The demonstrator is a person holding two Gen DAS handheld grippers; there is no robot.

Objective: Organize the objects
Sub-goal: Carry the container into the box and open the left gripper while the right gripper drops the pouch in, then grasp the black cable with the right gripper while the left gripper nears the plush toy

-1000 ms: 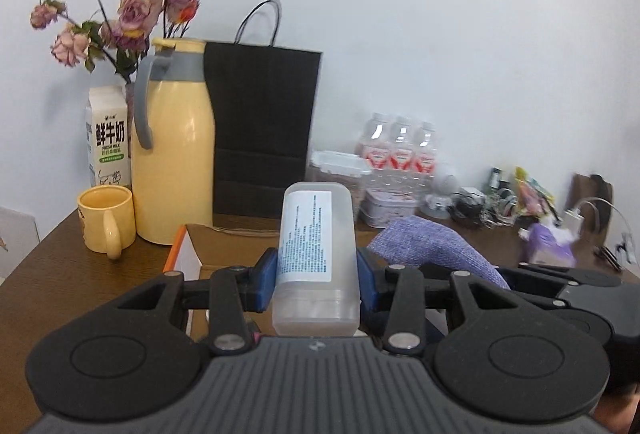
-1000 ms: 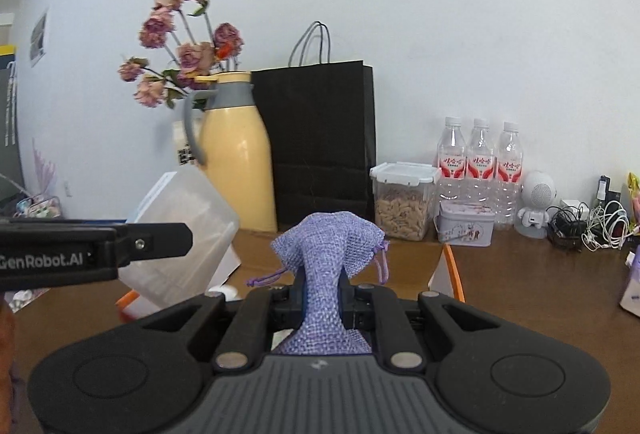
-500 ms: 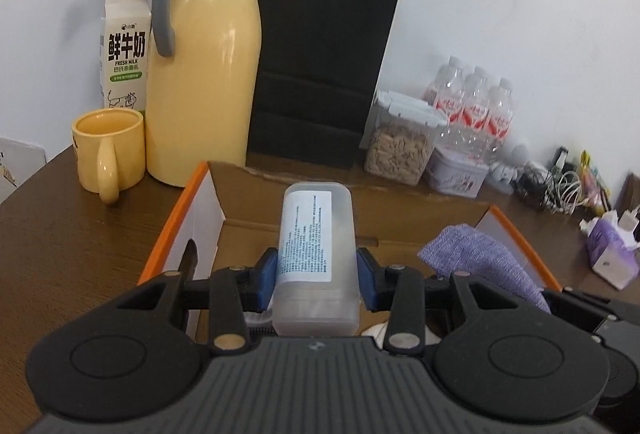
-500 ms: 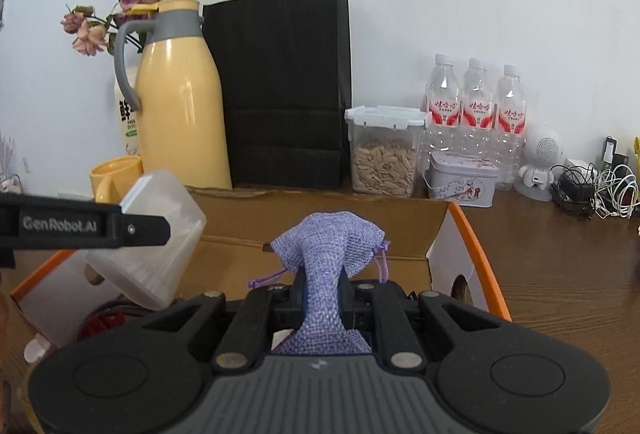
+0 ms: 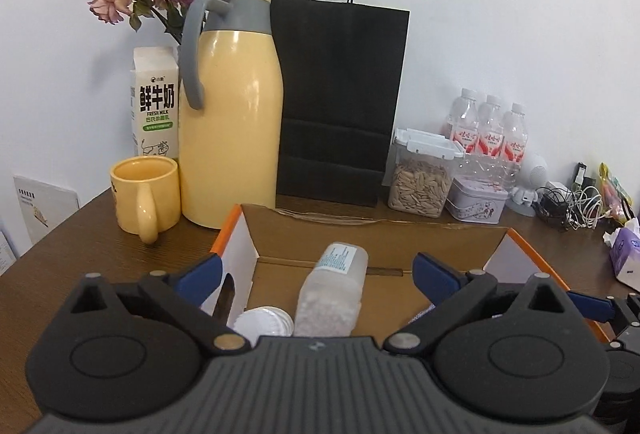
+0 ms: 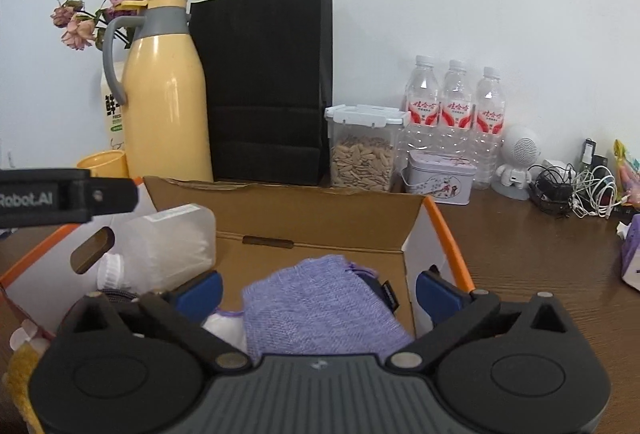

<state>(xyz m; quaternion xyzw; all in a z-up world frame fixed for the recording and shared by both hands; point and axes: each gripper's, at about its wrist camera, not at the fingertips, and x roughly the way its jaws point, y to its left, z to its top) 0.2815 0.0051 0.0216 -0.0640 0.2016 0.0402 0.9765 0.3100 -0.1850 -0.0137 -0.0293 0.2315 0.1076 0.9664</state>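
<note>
An open cardboard box [image 5: 360, 234] with orange edges stands on the brown table. My left gripper [image 5: 316, 270] hangs over it, its jaws opening wide. A translucent plastic bottle [image 5: 332, 294] with a white label lies tilted in the box between the blue pads, touching neither. My right gripper [image 6: 318, 288] is over the same box [image 6: 320, 218], jaws also opening. A purple woven pouch [image 6: 320, 306] lies in the box below and between its pads, free of them. In the right wrist view the bottle [image 6: 172, 246] rests at the box's left side, under the left gripper's finger [image 6: 60, 198].
Behind the box stand a yellow jug [image 5: 232, 106], a yellow mug [image 5: 144, 198], a milk carton [image 5: 154, 106] and a black paper bag [image 5: 340, 98]. To the right are a seed container [image 5: 420, 178], water bottles [image 5: 488, 134], a tin [image 5: 476, 200], cables [image 5: 568, 206] and tissues [image 5: 628, 254].
Both grippers sank toward the box and opened. The bottle dropped out of the left jaws into the box; the purple pouch dropped out of the right jaws into the box.
</note>
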